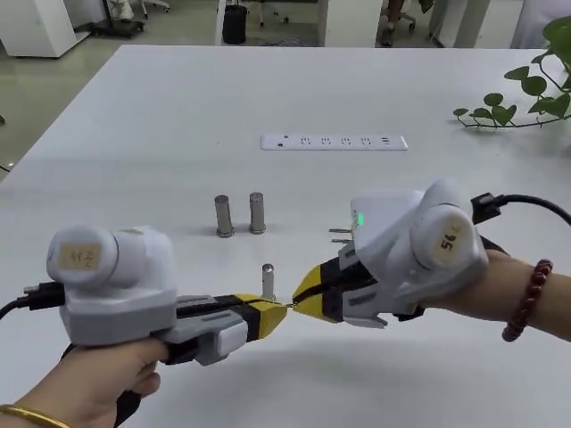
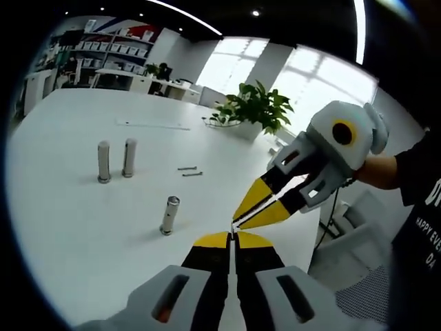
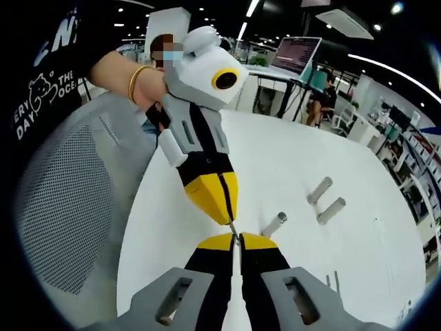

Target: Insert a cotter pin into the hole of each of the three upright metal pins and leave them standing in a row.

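— How do the claws stand?
— Tip to tip over the table (image 1: 178,116); left gripper (image 2: 233,239) pinched tight, right gripper (image 3: 237,239) likewise, with a thin cotter pin (image 3: 231,227) nipped where the tips meet.
— And the metal pins?
— Nearest metal pin (image 1: 268,280) upright just behind the tips; left rear metal pin (image 1: 224,217) and right rear metal pin (image 1: 257,213) upright side by side, farther back; loose cotter pins (image 1: 340,235) lie flat to their right.

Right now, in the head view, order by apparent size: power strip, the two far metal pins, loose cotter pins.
1. Power strip.
2. Left far pin and right far pin: look alike, tied.
3. Loose cotter pins.
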Motion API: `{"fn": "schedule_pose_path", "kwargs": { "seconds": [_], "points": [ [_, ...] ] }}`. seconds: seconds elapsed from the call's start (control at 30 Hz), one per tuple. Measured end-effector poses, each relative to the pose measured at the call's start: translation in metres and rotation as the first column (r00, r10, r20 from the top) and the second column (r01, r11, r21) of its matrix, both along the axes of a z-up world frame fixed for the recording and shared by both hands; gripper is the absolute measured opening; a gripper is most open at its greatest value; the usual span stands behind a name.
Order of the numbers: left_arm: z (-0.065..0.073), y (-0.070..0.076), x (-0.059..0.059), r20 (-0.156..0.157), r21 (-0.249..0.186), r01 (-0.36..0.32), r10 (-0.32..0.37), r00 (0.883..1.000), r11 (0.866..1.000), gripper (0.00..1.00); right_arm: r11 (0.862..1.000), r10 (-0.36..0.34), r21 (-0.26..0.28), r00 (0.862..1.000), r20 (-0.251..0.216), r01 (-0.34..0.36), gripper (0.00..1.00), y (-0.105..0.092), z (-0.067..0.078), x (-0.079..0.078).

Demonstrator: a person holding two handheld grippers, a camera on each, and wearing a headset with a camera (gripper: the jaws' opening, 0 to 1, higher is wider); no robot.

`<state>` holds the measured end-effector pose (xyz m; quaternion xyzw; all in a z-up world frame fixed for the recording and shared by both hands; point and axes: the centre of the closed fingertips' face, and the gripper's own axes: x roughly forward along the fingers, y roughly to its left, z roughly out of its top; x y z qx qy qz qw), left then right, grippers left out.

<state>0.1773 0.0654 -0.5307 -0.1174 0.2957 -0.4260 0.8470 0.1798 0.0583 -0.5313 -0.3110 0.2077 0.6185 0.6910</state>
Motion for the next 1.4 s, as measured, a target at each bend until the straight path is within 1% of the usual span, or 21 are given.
{"fn": "schedule_pose_path", "kwargs": {
  "seconds": [0.07, 0.13, 0.17, 0.2, 0.23, 0.27, 0.33, 0.4, 0.43, 0.47, 0.5, 0.53, 0.6, 0.63, 0.7, 0.83, 0.87, 0.93, 1.03, 1.2, 1.4],
  "points": [
    [-0.003, 0.002, -0.001, 0.004, 0.009, 0.001, -0.001, 1.000, 1.000, 0.00, 1.000, -0.023, 0.015, 0.999, -0.029, 0.023, 0.00, -0.002, 0.000, 0.001],
    [-0.004, 0.004, -0.001, 0.016, 0.012, 0.002, -0.002, 1.000, 1.000, 0.00, 0.999, -0.043, 0.030, 0.997, -0.065, 0.045, 0.00, -0.004, 0.000, 0.000],
    [-0.005, 0.005, -0.001, 0.029, 0.021, 0.005, -0.006, 1.000, 1.000, 0.00, 0.998, -0.052, 0.037, 0.996, -0.077, 0.055, 0.00, -0.005, 0.000, 0.001],
    [-0.006, 0.006, -0.002, 0.033, 0.027, 0.010, -0.011, 0.999, 1.000, 0.00, 0.997, -0.055, 0.041, 0.995, -0.086, 0.059, 0.00, -0.005, 0.000, 0.001],
    [-0.007, 0.007, -0.002, 0.044, 0.040, 0.020, -0.022, 0.999, 0.999, 0.00, 0.997, -0.061, 0.045, 0.993, -0.104, 0.066, 0.01, -0.007, -0.001, 0.000],
    [-0.007, 0.007, -0.003, 0.047, 0.045, 0.024, -0.026, 0.999, 0.999, 0.00, 0.996, -0.066, 0.050, 0.991, -0.116, 0.072, 0.01, -0.007, -0.001, 0.000],
    [-0.009, 0.008, -0.004, 0.053, 0.052, 0.032, -0.035, 0.998, 0.998, 0.00, 0.995, -0.076, 0.059, 0.985, -0.155, 0.086, 0.02, -0.008, -0.003, -0.003],
    [-0.009, 0.008, -0.005, 0.078, 0.062, 0.048, -0.053, 0.996, 0.997, 0.00, 0.993, -0.077, 0.069, 0.980, -0.186, 0.091, 0.03, -0.008, -0.004, -0.005],
    [-0.009, 0.008, -0.005, 0.085, 0.063, 0.052, -0.057, 0.995, 0.997, 0.00, 0.993, -0.079, 0.072, 0.977, -0.196, 0.094, 0.04, -0.008, -0.005, -0.006],
    [-0.008, 0.008, -0.005, 0.096, 0.064, 0.060, -0.065, 0.993, 0.996, 0.00, 0.992, -0.077, 0.076, 0.972, -0.221, 0.096, 0.04, -0.007, -0.006, -0.008],
    [-0.007, 0.007, -0.005, 0.111, 0.068, 0.072, -0.080, 0.991, 0.995, 0.00, 0.992, -0.078, 0.077, 0.970, -0.230, 0.098, 0.05, -0.007, -0.006, -0.009],
    [-0.007, 0.007, -0.005, 0.119, 0.073, 0.079, -0.087, 0.989, 0.994, 0.00, 0.992, -0.078, 0.079, 0.968, -0.240, 0.100, 0.05, -0.008, -0.007, -0.009],
    [-0.010, 0.008, -0.007, 0.147, 0.119, 0.114, -0.131, 0.980, 0.986, 0.00, 0.991, -0.081, 0.084, 0.962, -0.263, 0.106, 0.06, -0.008, -0.007, -0.010],
    [-0.010, 0.007, -0.008, 0.155, 0.126, 0.126, -0.145, 0.977, 0.984, 0.00, 0.990, -0.084, 0.084, 0.959, -0.269, 0.110, 0.06, -0.009, -0.008, -0.010],
    [-0.009, 0.006, -0.009, 0.162, 0.124, 0.141, -0.160, 0.974, 0.982, 0.00, 0.990, -0.085, 0.084, 0.956, -0.279, 0.113, 0.07, -0.010, -0.009, -0.010],
    [-0.009, 0.004, -0.012, 0.181, 0.130, 0.174, -0.196, 0.964, 0.976, 0.00, 0.990, -0.075, 0.090, 0.947, -0.313, 0.108, 0.08, -0.011, -0.011, -0.015],
    [-0.008, 0.003, -0.012, 0.191, 0.131, 0.184, -0.207, 0.960, 0.974, 0.00, 0.990, -0.071, 0.095, 0.944, -0.321, 0.107, 0.08, -0.011, -0.011, -0.016],
    [-0.007, 0.001, -0.014, 0.198, 0.126, 0.199, -0.222, 0.955, 0.972, 0.00, 0.990, -0.066, 0.097, 0.942, -0.328, 0.103, 0.08, -0.011, -0.011, -0.018],
    [-0.003, -0.002, -0.017, 0.201, 0.103, 0.225, -0.242, 0.949, 0.969, 0.00, 0.991, -0.056, 0.094, 0.940, -0.338, 0.093, 0.08, -0.011, -0.012, -0.021],
    [-0.001, -0.006, -0.020, 0.208, 0.091, 0.249, -0.263, 0.942, 0.964, 0.00, 0.993, -0.042, 0.090, 0.935, -0.351, 0.078, 0.06, -0.011, -0.014, -0.026],
    [0.003, -0.011, -0.026, 0.219, 0.074, 0.282, -0.292, 0.931, 0.956, 0.00, 0.995, -0.011, 0.087, 0.936, -0.353, 0.044, 0.05, -0.009, -0.014, -0.033]
  ]
}}
